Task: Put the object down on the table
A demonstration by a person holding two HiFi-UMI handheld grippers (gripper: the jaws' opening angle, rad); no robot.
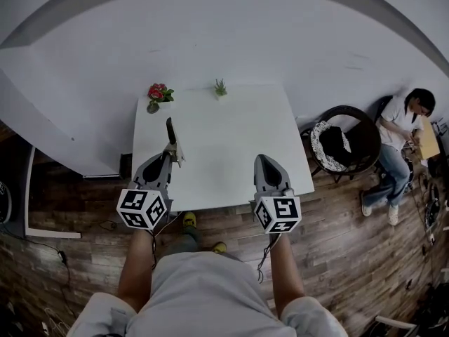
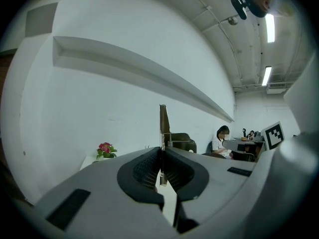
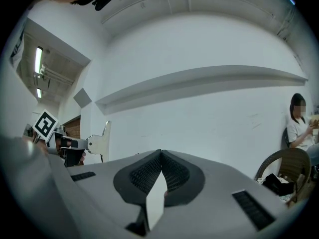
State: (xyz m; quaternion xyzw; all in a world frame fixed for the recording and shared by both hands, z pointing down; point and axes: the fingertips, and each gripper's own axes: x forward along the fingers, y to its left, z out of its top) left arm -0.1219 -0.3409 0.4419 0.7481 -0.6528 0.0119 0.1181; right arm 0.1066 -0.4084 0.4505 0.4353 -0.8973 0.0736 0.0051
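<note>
A white table (image 1: 231, 139) stands against the wall. My left gripper (image 1: 170, 150) is over its left part, shut on a thin flat tool (image 1: 170, 133) with a dark handle that points away from me. In the left gripper view that tool (image 2: 163, 121) rises edge-on from between the closed pads (image 2: 149, 166) of the left gripper (image 2: 161, 152). The right gripper view shows the tool's pale flat side (image 3: 103, 142) at the left. My right gripper (image 1: 264, 163) hangs over the table's right front part, and its own view shows the right gripper (image 3: 160, 156) shut with nothing in it.
At the table's far edge stand a pot of pink flowers (image 1: 158, 93) and a small green plant (image 1: 220, 88). Right of the table is a round dark chair (image 1: 361, 135) with a bag on it, and a person (image 1: 398, 135) sits beyond it. The floor is wood.
</note>
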